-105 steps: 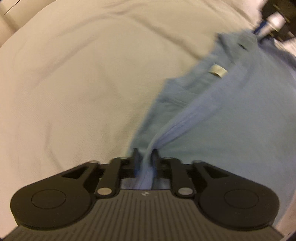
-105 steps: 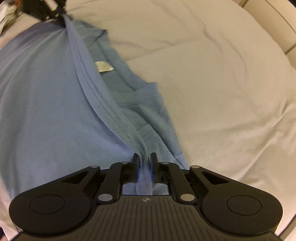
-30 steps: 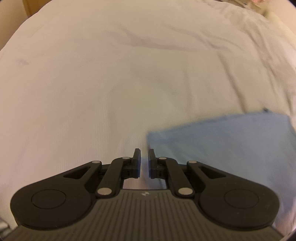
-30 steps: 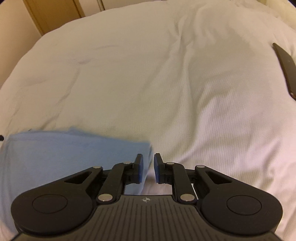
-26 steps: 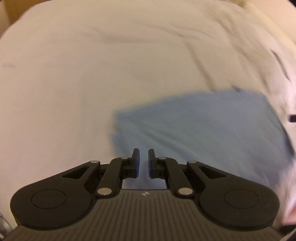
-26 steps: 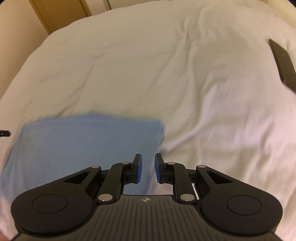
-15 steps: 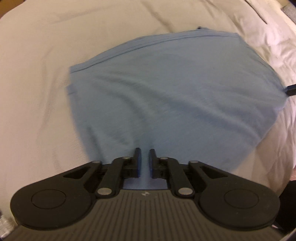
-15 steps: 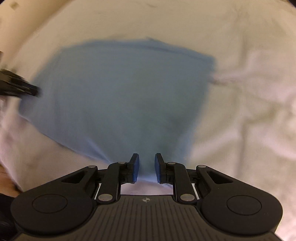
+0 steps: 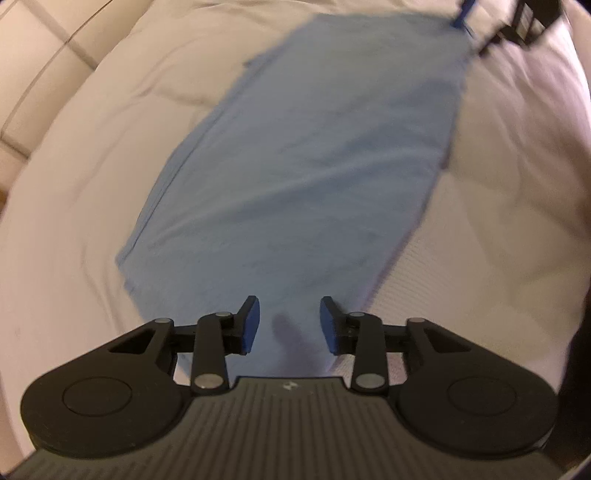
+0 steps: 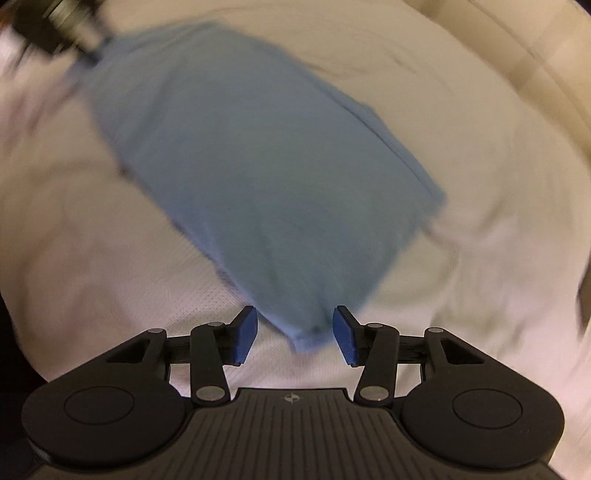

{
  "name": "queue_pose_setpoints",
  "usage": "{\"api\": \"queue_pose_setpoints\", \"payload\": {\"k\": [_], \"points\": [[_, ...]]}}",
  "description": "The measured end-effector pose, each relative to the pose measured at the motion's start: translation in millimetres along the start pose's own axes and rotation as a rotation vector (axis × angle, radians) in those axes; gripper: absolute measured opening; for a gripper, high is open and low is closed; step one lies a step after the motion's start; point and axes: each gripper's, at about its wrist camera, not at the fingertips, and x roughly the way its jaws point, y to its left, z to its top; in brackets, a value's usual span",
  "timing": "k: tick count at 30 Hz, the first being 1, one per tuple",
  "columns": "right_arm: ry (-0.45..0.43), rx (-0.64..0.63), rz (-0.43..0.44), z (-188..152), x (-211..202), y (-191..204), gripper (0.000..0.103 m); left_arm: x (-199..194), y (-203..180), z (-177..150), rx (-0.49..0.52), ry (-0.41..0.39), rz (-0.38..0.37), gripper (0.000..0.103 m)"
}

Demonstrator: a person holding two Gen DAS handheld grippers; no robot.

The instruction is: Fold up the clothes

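No containers in view. Blue shirt [image 9: 303, 177] folded into a long strip, lying flat on white bedding [image 9: 81, 192], running from near edge of left wrist view to far right corner.

Left gripper [image 9: 289, 322]: jaws apart, just been opening, hovering over near end of shirt; fabric seen between the pads but not pinched, pads not pressing. Finger shadow on cloth between them.

Right gripper [image 10: 294, 335]: jaws apart too, just been opening; near corner of shirt [image 10: 258, 177] sits between the pads, not clamped. Same gripper seen blurred at far right corner of left wrist view [image 9: 480, 22], at the other end of the strip. Left gripper likewise blurred far left in right wrist view [image 10: 70, 29].

Edges: left long edge of shirt shows layered hem lines; right long edge clean. Bedding [image 10: 480, 184] open on both sides of strip, plenty of room. Cream padded panel [image 9: 40, 74] beyond bedding, far left.

Vs half a sec ago: both views rolled round, shirt now lengthwise between the two tools, jaws wider. Vs 3.5 s ago: shirt edge was pinched in both, now released & lying flat.
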Motion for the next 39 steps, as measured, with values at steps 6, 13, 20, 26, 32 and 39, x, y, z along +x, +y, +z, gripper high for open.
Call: {"api": "queue_pose_setpoints", "payload": {"k": [6, 13, 20, 26, 32, 39], "points": [[0.059, -0.134, -0.105, -17.4, 23.6, 1.9, 0.0, 12.7, -0.7, -9.7, -0.064, 0.094, 0.107, 0.029], [0.123, -0.075, -0.156, -35.3, 3.2, -28.4, 0.02, -3.9, -13.0, -20.3, 0.045, 0.073, 0.122, 0.035], [0.037, -0.09, -0.083, -14.4, -13.7, -14.3, 0.035, 13.7, -33.0, -26.2, 0.297, 0.094, 0.157, 0.038], [-0.019, -0.111, -0.023, 3.5, -17.7, -9.7, 0.039, 16.2, -9.7, -41.4, 0.174, 0.196, 0.152, 0.038], [-0.049, -0.091, -0.004, 23.1, -21.3, -10.8, 0.039, -5.2, 42.7, -41.6, -0.273, 0.125, 0.035, 0.037], [-0.072, 0.034, -0.016, 72.1, -28.9, 7.1, 0.044, 21.1, 75.9, -48.1, -0.517, 0.063, -0.132, 0.007]]}}
